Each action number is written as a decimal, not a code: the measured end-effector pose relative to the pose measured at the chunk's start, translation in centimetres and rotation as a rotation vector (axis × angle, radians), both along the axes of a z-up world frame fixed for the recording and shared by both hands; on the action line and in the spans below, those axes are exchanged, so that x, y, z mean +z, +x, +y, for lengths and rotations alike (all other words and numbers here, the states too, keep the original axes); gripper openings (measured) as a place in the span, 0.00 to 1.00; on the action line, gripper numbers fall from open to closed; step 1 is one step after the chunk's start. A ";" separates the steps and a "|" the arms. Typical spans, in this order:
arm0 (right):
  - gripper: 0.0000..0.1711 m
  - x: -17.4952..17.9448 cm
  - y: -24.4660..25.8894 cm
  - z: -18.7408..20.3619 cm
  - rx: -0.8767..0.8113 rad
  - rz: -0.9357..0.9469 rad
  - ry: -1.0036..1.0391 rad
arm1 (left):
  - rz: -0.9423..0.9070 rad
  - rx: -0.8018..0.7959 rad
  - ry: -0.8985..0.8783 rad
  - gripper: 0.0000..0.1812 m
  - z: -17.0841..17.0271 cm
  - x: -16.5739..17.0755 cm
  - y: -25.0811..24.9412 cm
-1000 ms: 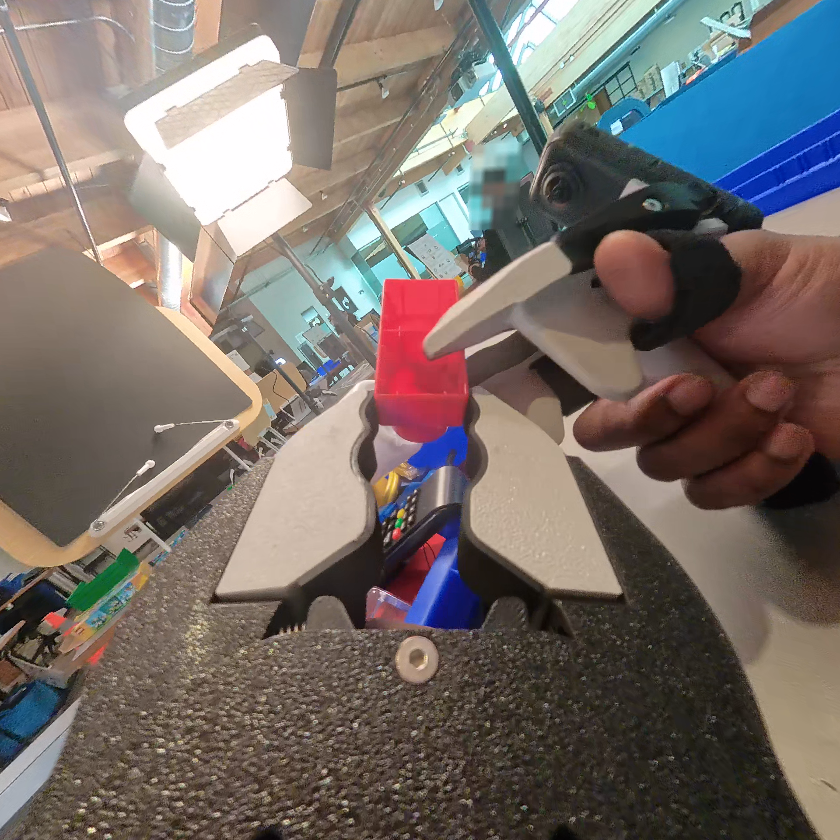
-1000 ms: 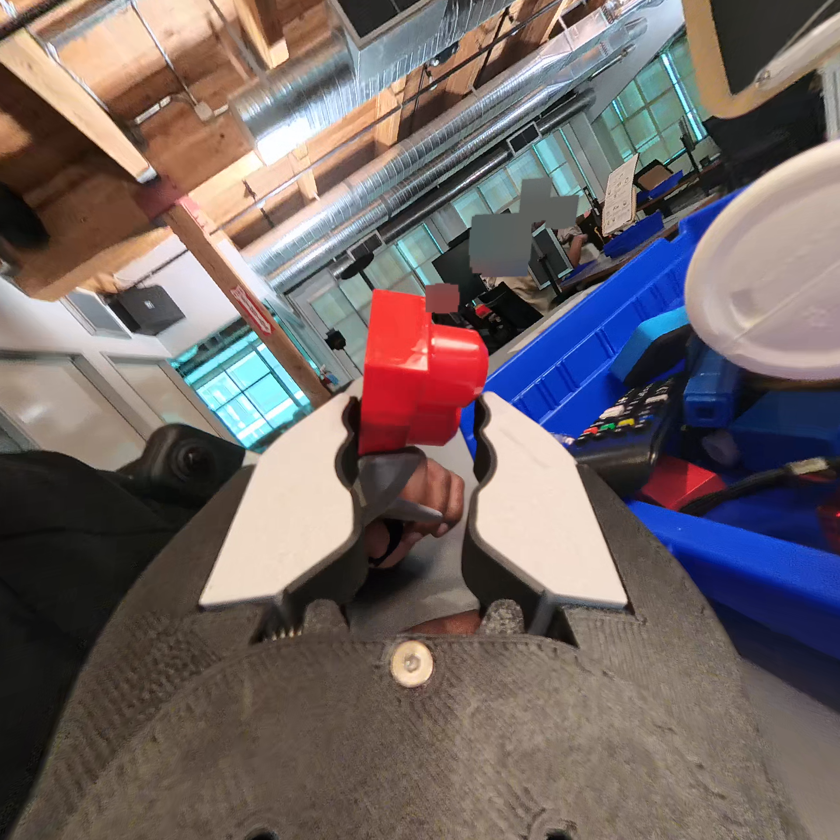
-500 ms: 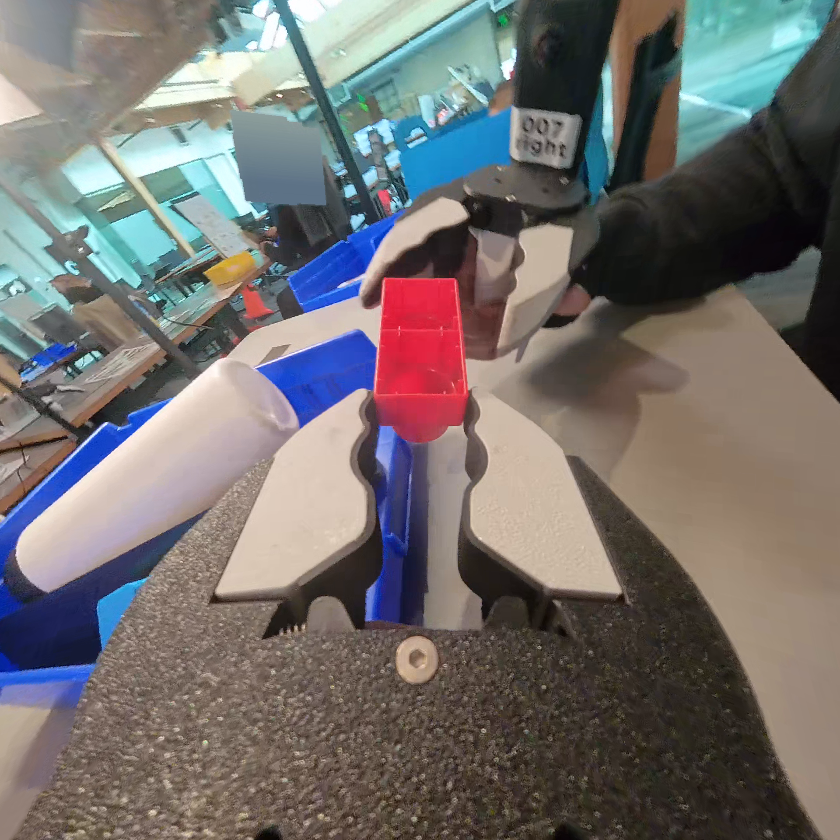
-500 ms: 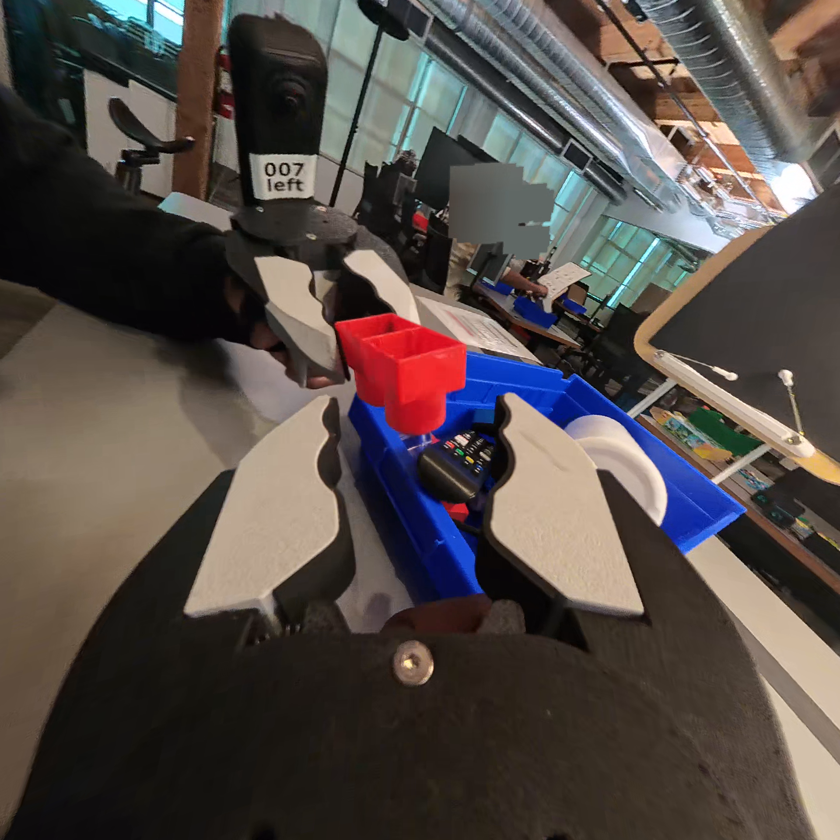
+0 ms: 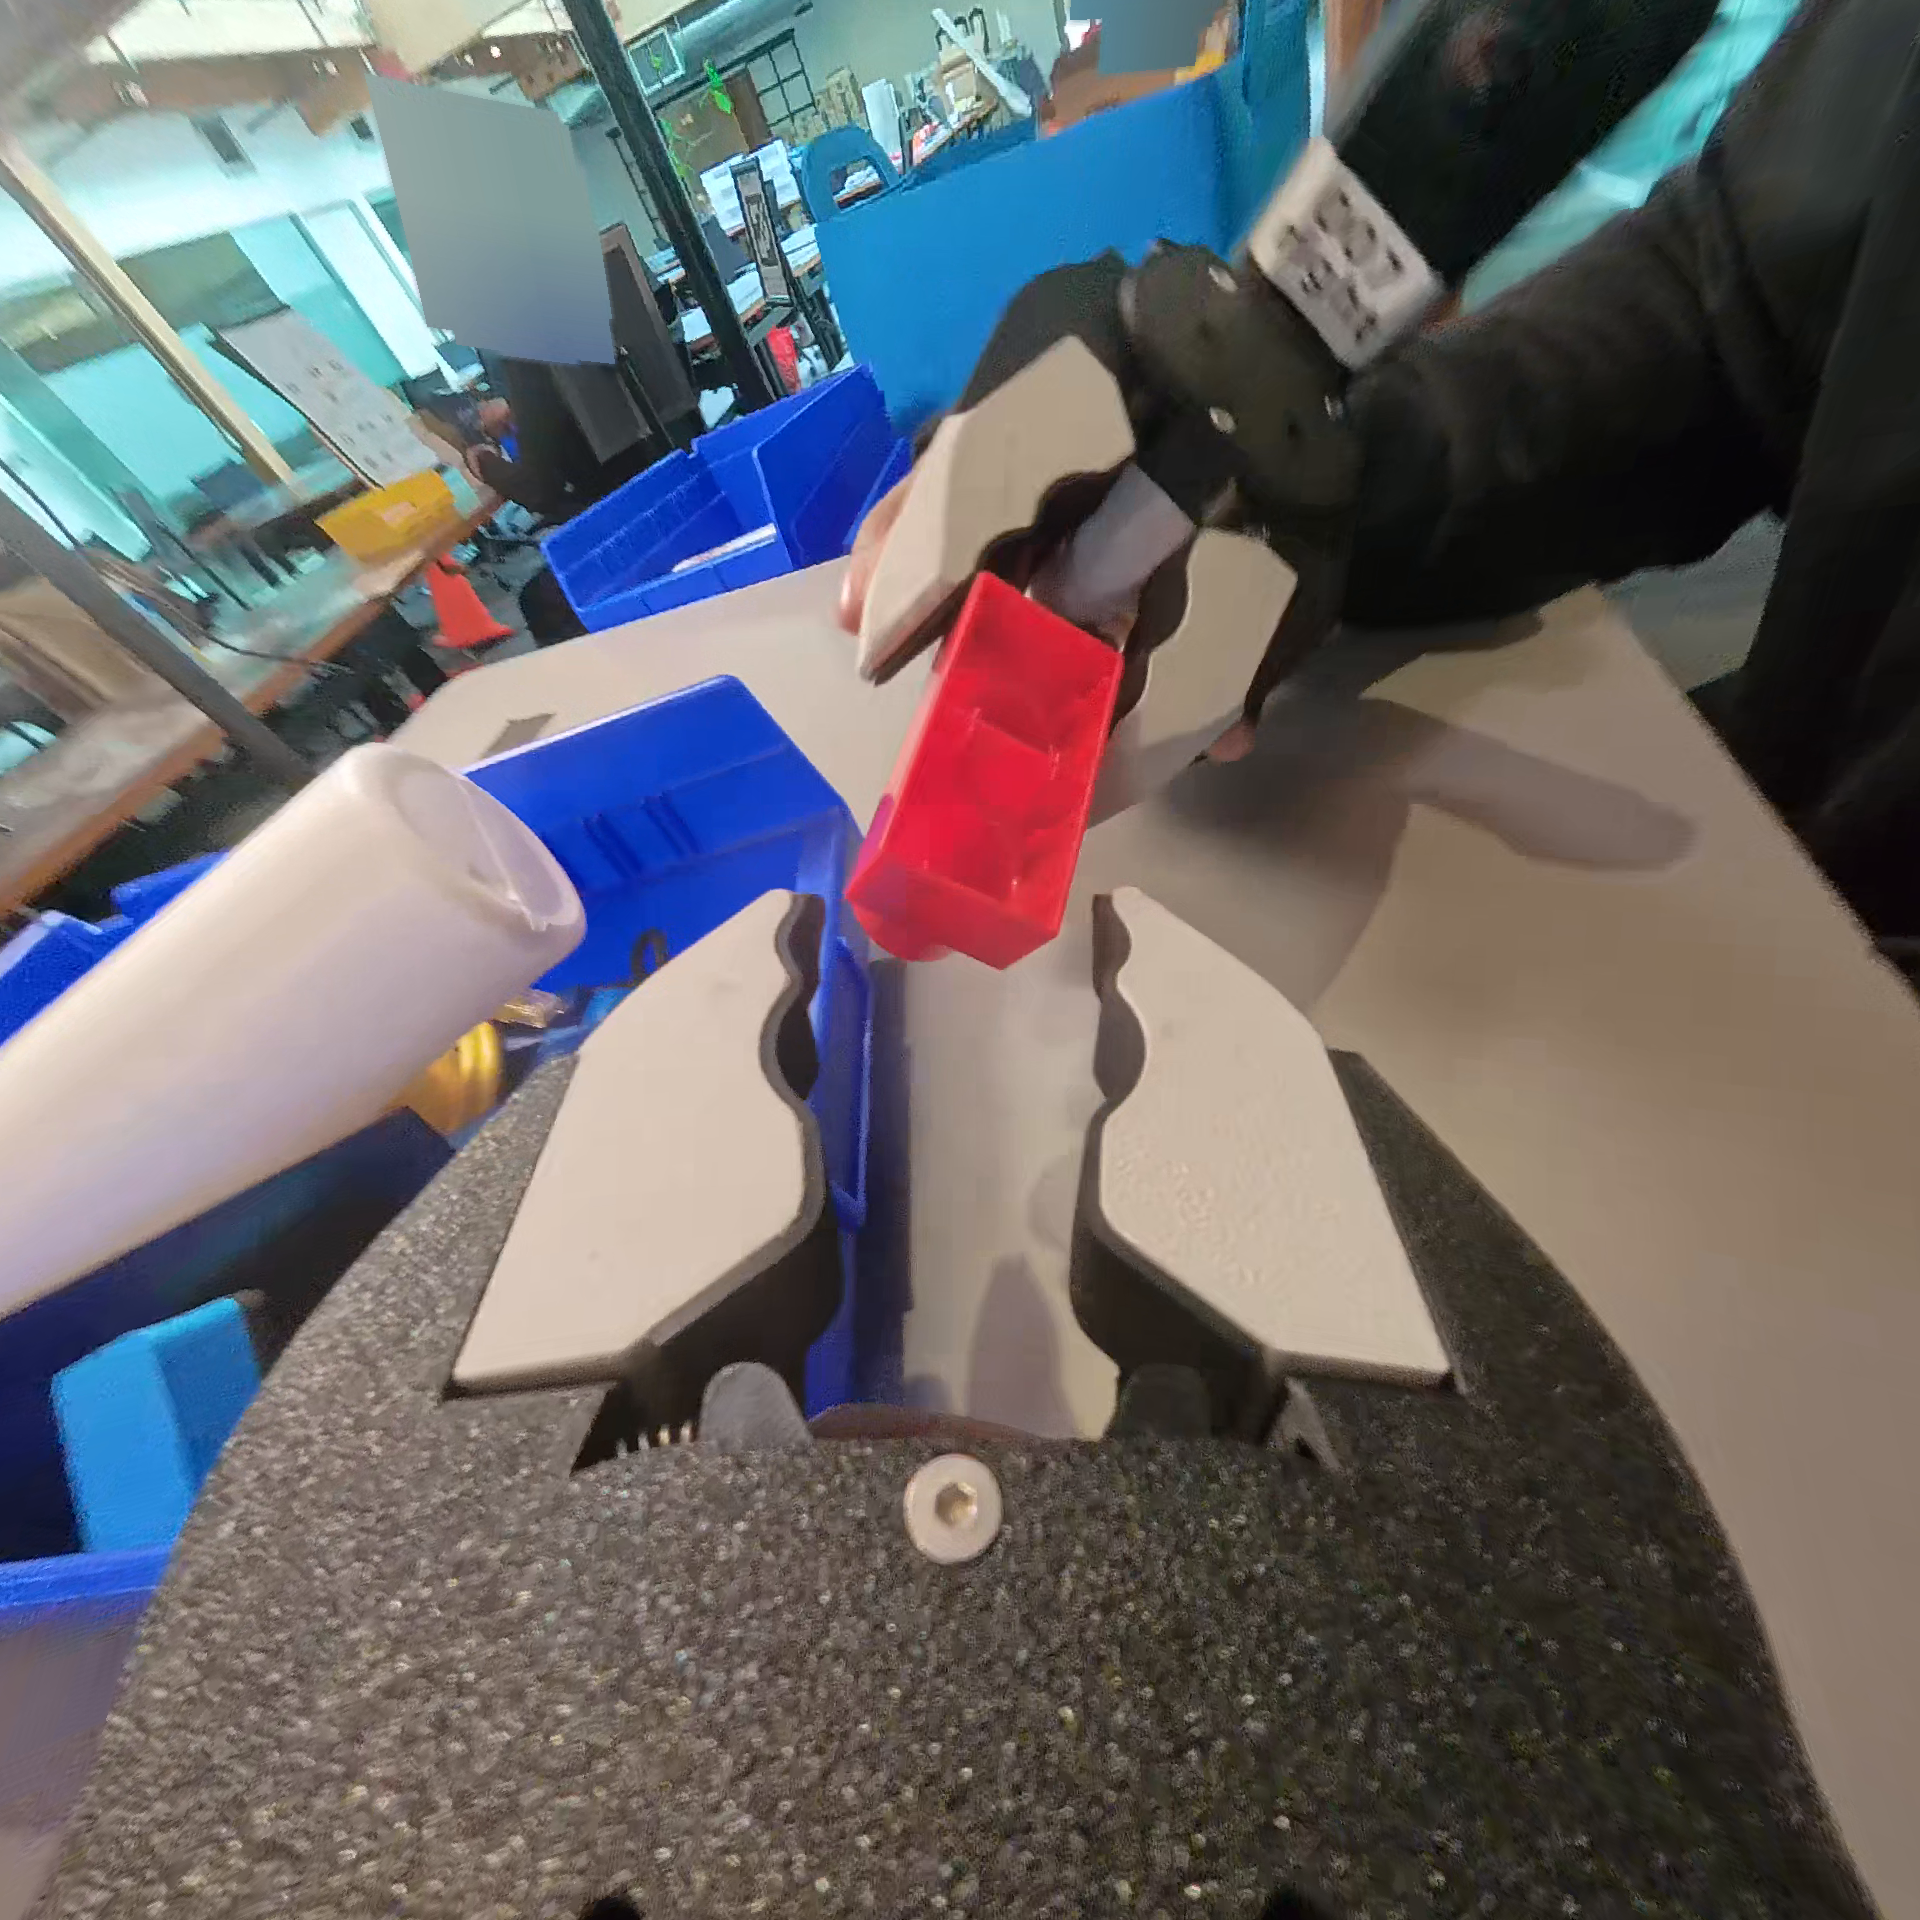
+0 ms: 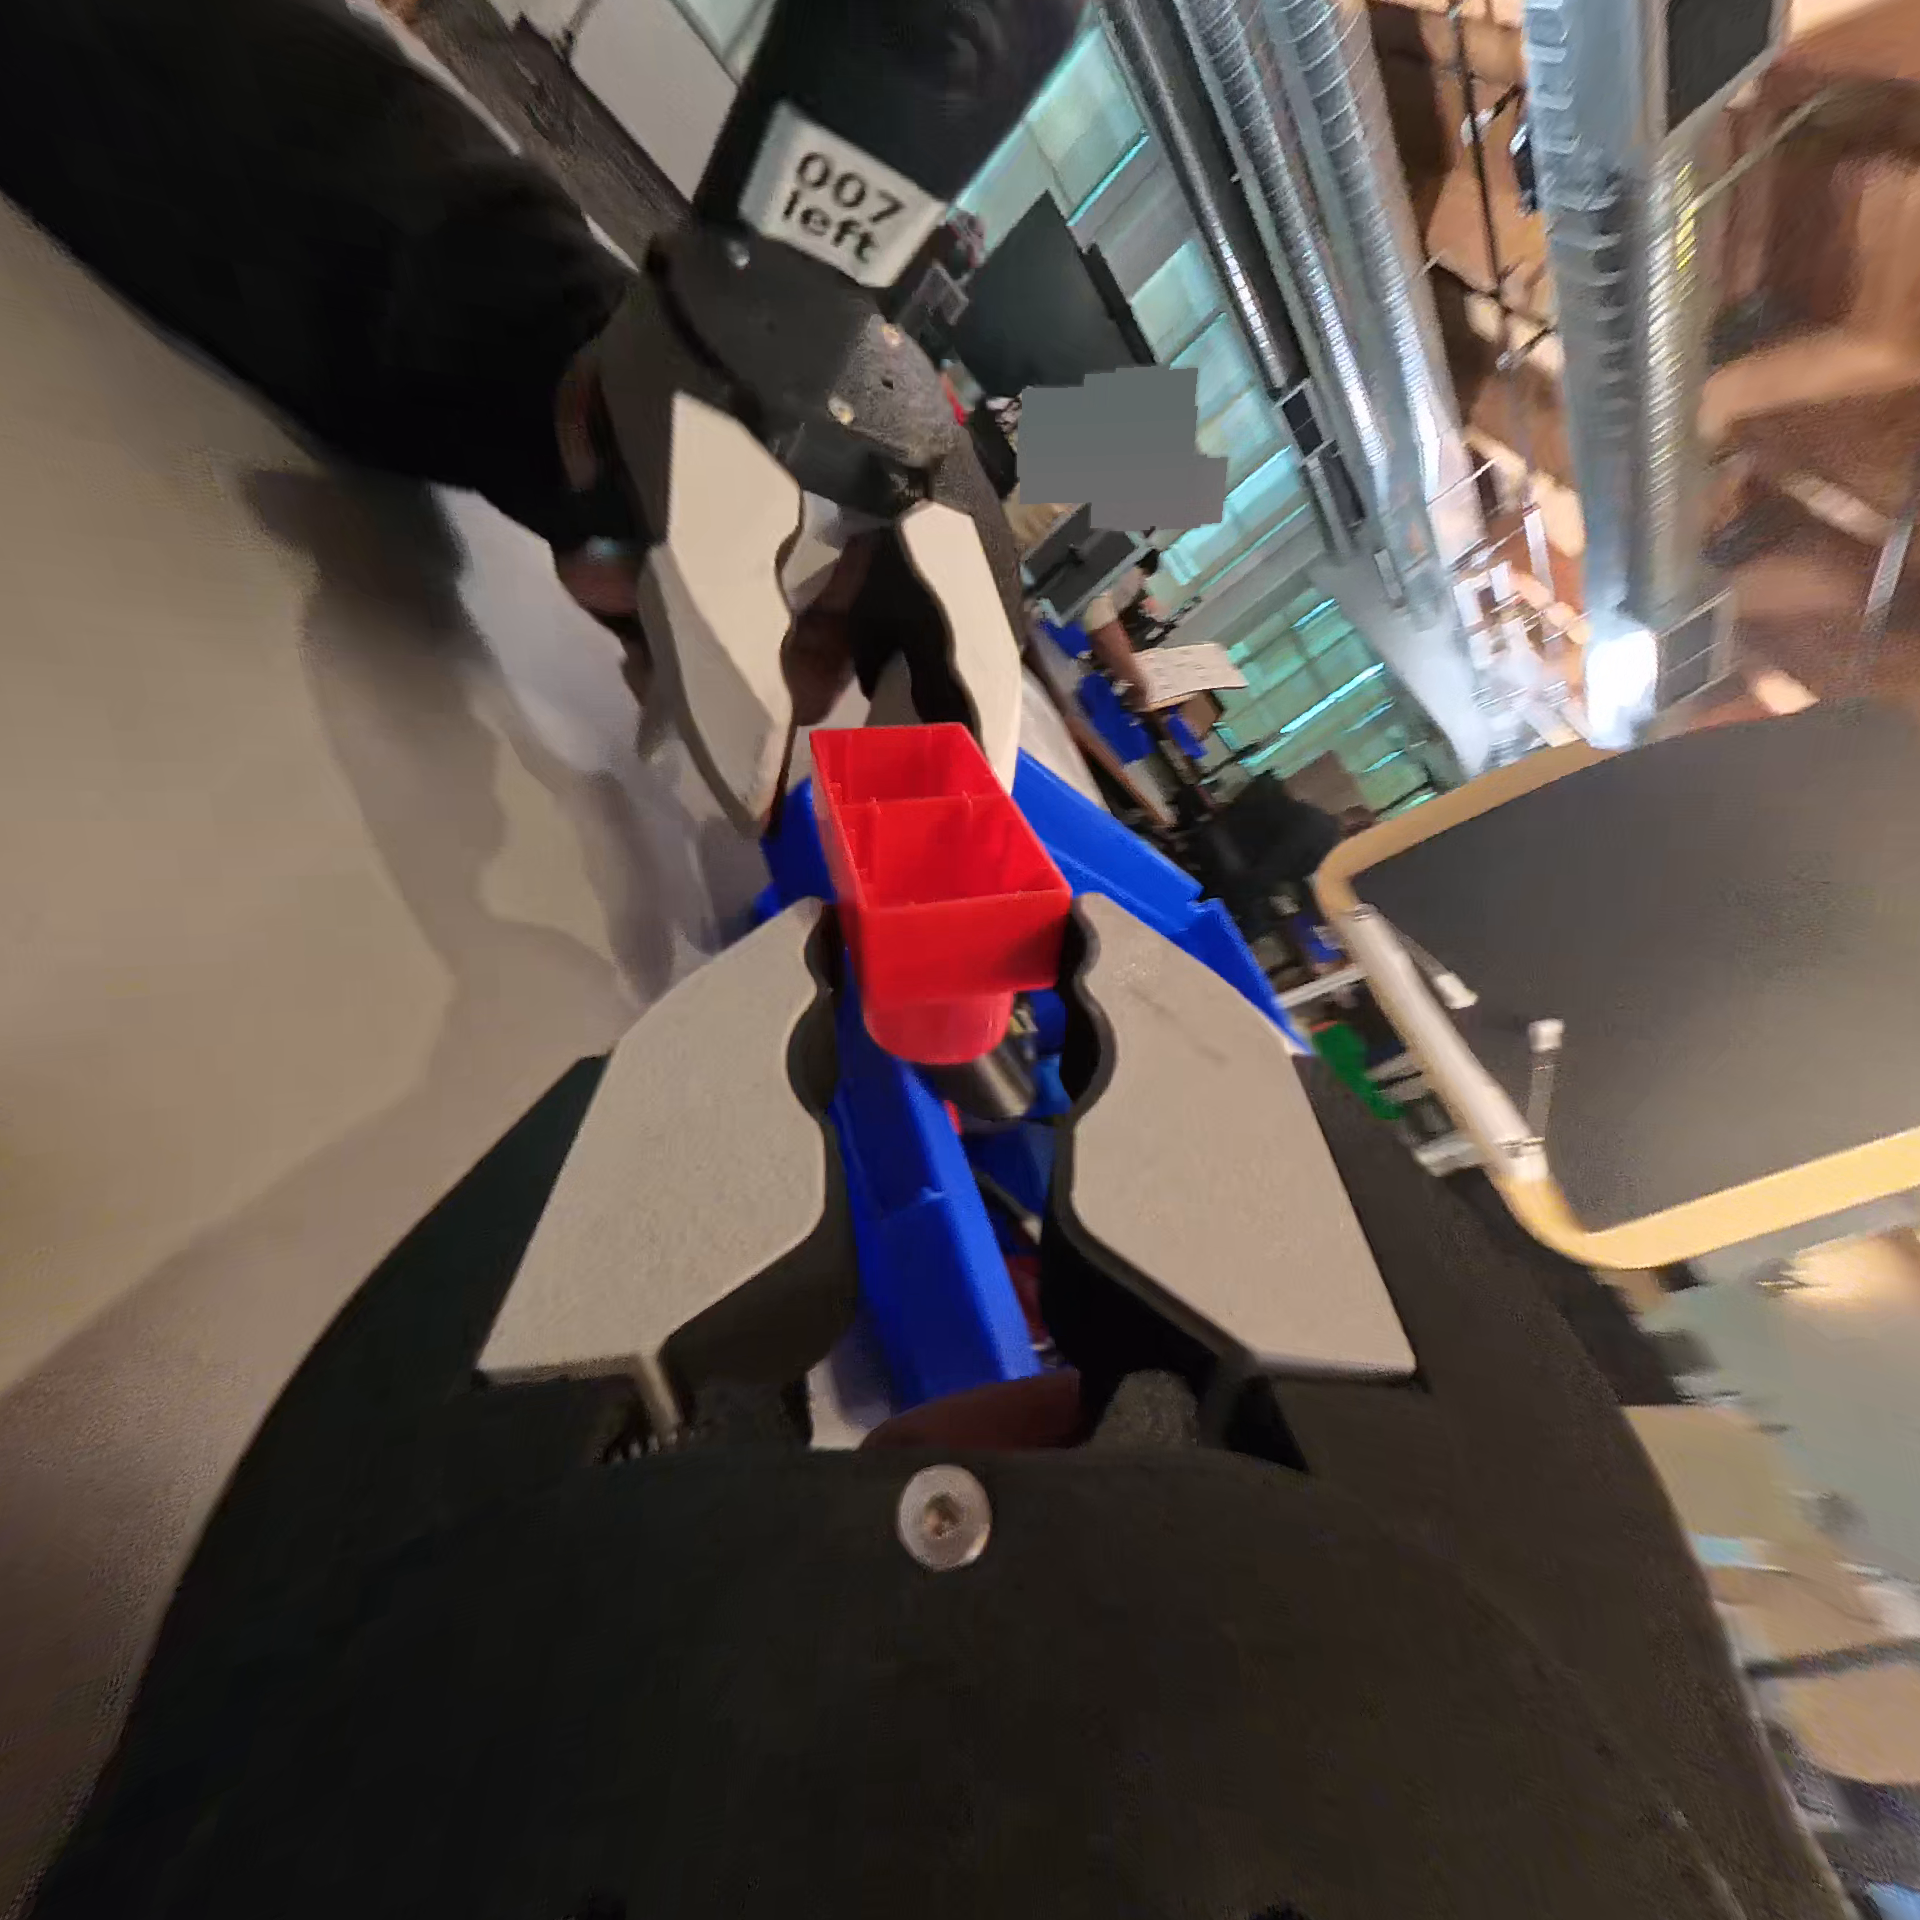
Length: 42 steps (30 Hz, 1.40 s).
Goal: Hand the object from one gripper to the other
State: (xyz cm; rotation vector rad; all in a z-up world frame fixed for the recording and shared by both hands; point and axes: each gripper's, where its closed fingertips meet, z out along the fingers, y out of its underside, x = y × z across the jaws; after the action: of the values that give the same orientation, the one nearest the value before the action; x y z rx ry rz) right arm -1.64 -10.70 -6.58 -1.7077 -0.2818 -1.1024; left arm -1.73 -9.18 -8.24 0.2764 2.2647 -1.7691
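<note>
while apparently clamped, red block [image 6: 940, 894] in right hand-held gripper [image 6: 948, 940]

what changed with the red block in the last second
The left gripper let go of the red block and opened; the right gripper closed on its other end and now holds it alone, tilted. The blue bin and the white roll stayed put.

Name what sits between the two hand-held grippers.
A red hollow plastic block: right hand-held gripper clamps one end, open left hand-held gripper flanks the other. Both wrist views show it.
</note>
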 end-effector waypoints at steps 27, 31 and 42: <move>0.37 -0.8 -1.3 1.4 0.106 0.311 0.169 | -0.180 -0.044 -0.070 0.26 0.1 1.1 -0.9; 0.37 -0.4 -1.6 1.5 0.156 0.403 0.241 | -0.268 -0.077 -0.039 0.26 -0.3 0.3 -1.8; 0.24 -0.2 -2.1 1.5 0.130 0.174 0.162 | 0.008 -0.125 0.014 0.33 -0.2 -0.5 -2.2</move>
State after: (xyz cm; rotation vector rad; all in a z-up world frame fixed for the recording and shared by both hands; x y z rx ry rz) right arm -3.75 -9.18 -6.73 -1.6059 -0.1856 -0.8529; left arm -3.88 -9.41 -8.75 0.4234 2.3128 -1.8175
